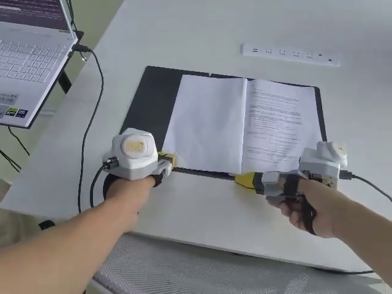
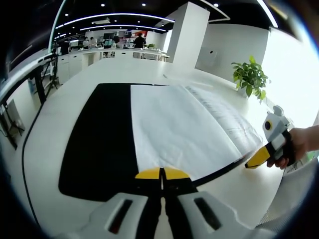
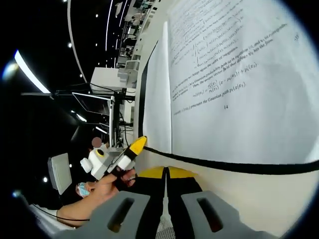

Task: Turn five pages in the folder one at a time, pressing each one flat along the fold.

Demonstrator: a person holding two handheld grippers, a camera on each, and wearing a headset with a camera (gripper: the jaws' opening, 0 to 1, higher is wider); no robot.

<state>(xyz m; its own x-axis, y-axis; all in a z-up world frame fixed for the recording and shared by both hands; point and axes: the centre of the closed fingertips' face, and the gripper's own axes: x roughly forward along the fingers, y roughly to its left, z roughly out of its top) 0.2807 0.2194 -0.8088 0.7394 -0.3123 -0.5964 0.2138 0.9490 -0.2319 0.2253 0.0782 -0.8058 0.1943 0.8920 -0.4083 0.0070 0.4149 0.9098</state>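
Yellow jaws closed, empty | left gripper [image 1: 168,160], right gripper [image 1: 242,180] (beside folder [image 1: 153,104])

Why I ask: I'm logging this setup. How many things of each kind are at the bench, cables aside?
Black open folder: 1
Silver laptop: 1
White power strip: 1
Hand-held grippers with yellow-tipped jaws: 2, left gripper and right gripper
Total: 5

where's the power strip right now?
Head view: the white power strip lies flat on the table at the far right, beyond the open folder and its top edge, not touching it.
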